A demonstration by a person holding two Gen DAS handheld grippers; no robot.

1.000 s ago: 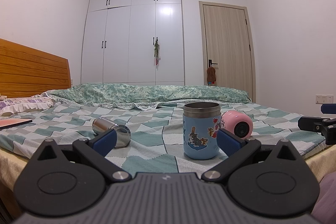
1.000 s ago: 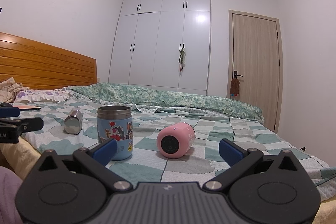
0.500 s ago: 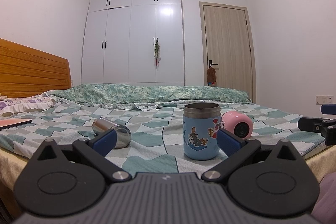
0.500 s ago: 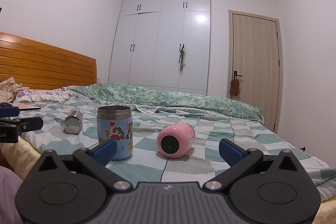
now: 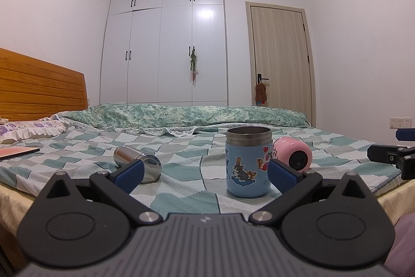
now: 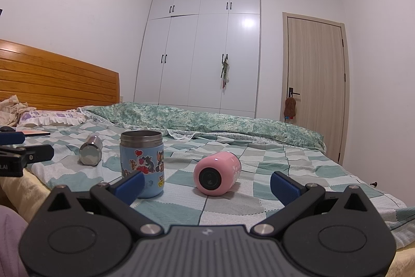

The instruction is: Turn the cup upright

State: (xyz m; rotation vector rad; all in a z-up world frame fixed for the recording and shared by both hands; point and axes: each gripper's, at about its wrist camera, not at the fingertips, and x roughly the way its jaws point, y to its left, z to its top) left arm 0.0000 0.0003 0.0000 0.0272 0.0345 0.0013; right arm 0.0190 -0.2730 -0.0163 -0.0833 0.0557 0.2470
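Three cups are on the checked bedspread. A blue cartoon cup (image 5: 247,164) (image 6: 142,164) stands upright with its mouth up. A pink cup (image 5: 293,153) (image 6: 217,172) lies on its side to its right, its base toward me. A steel cup (image 5: 138,162) (image 6: 90,150) lies on its side to the left. My left gripper (image 5: 205,174) is open and empty, in front of the steel and blue cups. My right gripper (image 6: 207,183) is open and empty, with the pink cup just beyond its fingers.
The bed's front edge (image 5: 15,199) runs just ahead of both grippers. A folded green quilt (image 5: 181,116) lies across the far side. A wooden headboard (image 5: 39,90), pillow (image 5: 31,127) and flat book (image 5: 15,151) are at the left. Wardrobe and door stand behind.
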